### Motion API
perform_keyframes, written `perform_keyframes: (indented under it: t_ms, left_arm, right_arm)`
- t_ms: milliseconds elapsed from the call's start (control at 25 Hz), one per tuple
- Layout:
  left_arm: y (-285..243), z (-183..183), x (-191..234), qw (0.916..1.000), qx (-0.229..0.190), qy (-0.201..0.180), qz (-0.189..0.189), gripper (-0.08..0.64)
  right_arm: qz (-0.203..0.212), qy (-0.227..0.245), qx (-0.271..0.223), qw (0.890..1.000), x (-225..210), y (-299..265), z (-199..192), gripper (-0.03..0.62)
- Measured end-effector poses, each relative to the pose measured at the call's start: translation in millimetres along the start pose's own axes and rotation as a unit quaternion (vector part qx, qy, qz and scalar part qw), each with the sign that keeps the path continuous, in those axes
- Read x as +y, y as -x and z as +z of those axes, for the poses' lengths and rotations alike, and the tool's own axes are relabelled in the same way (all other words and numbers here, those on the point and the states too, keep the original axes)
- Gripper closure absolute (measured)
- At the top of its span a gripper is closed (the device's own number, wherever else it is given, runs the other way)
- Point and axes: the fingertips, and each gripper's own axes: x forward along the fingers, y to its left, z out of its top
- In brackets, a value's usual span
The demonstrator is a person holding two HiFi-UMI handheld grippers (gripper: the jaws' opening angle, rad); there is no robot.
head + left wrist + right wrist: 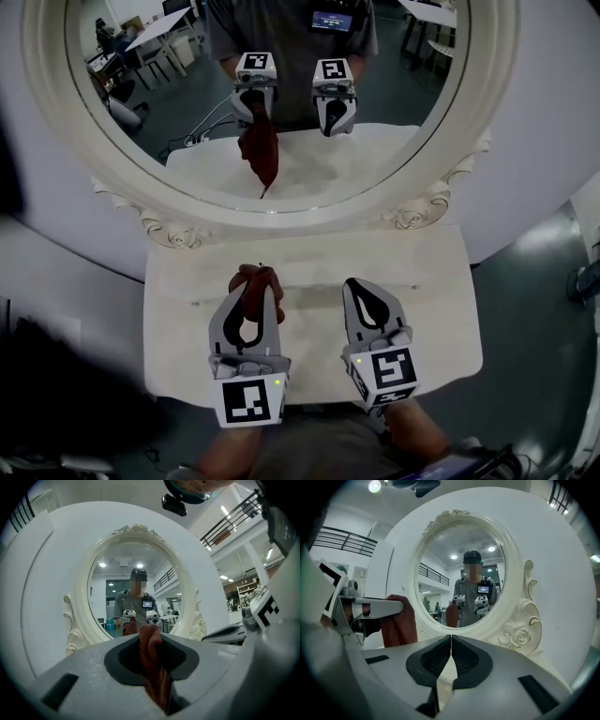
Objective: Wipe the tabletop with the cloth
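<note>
One reddish-brown cloth (pixel 258 275) is hanging bunched from the left gripper (pixel 255 291), whose two jaws are clamping it between them over the left half of the single white tabletop (pixel 431 281). Whether its lower tip is touching the surface I cannot tell. The right gripper (pixel 362 287), just beside the left one, is hovering with its two jaws pressed together and nothing between them. One oval mirror (pixel 281 214) in a carved cream frame is standing at the table's back edge, reflecting both grippers and the cloth.
</note>
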Motion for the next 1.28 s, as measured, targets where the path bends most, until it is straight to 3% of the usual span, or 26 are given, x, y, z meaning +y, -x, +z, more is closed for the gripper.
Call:
perform_keyframes:
  t_ms: [360, 560, 840, 1080, 1280]
  left_arm:
    - [-48.0, 6.5, 10.9, 0.9993, -0.013, 0.019, -0.029, 0.485]
    - [-82.3, -24.2, -1.9, 0.9967, 0.019, 0.039, -0.069, 0.485]
    - [-118.4, -83.4, -6.1, 0.9925, 0.082, 0.002, -0.091, 0.485]
    - [-70.8, -55.0, 14.6, 0.9854, 0.139, -0.041, -0.089, 0.485]
    - [-87.5, -75.9, 27.6, 0.981, 0.164, -0.045, -0.094, 0.485]
  right_arm:
    - [-0.04, -0.002, 0.018, 0.999, -16.5, -15.1, -0.8, 0.577]
    - [-0.06, -0.013, 0.053, 0.997, -27.4, -24.5, -28.0, 0.577]
    - [-0.089, -0.033, 0.1, 0.99, -41.9, -30.7, -70.8, 0.577]
    - [-0.099, -0.051, 0.127, 0.986, -9.3, 10.4, -26.5, 0.577]
    - [-0.106, -0.06, 0.135, 0.983, -9.3, -5.2, -34.9, 0.577]
